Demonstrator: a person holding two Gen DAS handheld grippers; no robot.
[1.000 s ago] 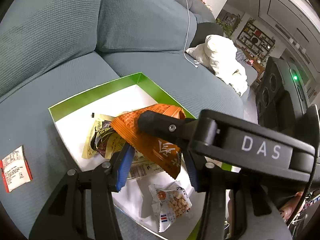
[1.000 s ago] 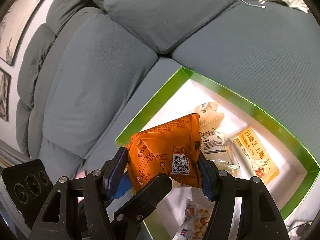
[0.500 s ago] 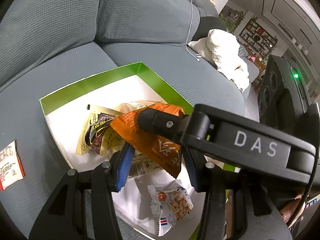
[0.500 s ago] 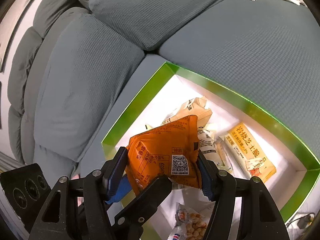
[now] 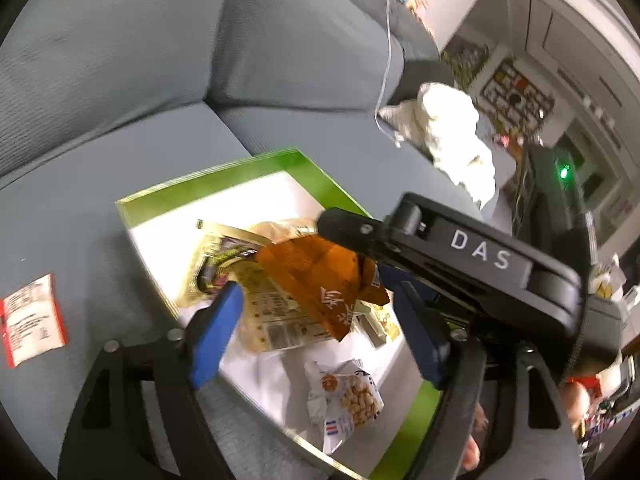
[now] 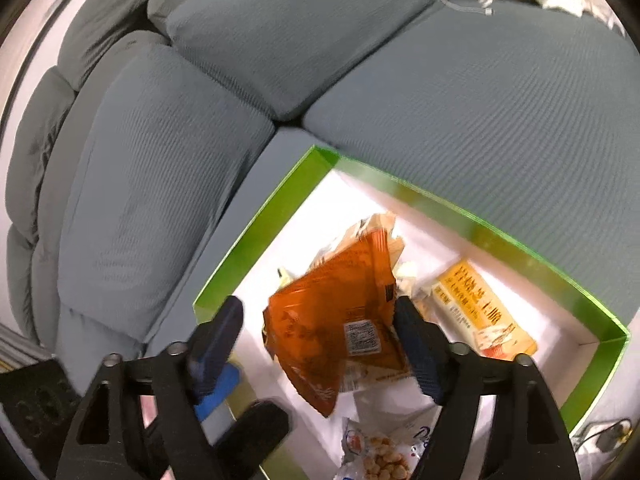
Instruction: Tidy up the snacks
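Left claw (image 5: 316,332): jaws opening, pads clear of the orange snack packet (image 5: 320,280), which hung loose between them; released.
Right claw (image 6: 320,348): jaws likewise opening, the same orange packet (image 6: 340,320) between its fingers; whether the right-hand pad touched the packet's edge could not be told; nothing pinched.
Orange snack packet: crumpled, tilted, over the middle of the box, on or just above the packets below it; blur hid which.
Box (image 5: 208,188): shallow, green-walled, white-floored, set on a grey sofa (image 5: 120,60), no worktop in view.
Box contents: yellow-green packet (image 5: 224,264), pale printed packet (image 5: 280,320), clear bag of round nuts (image 5: 352,396), and a yellow bar wrapper (image 6: 480,312) along the far wall.
Stray item: red-and-white sachet (image 5: 32,324) on the seat cushion, outside the box, well apart from it.
Step in hand: judged to be letting the orange packet go into the box.
Next move: probably draw both claws back clear of the packet, then carry the left one to the stray sachet, which lay flat and called for a low, edge-on pinch.
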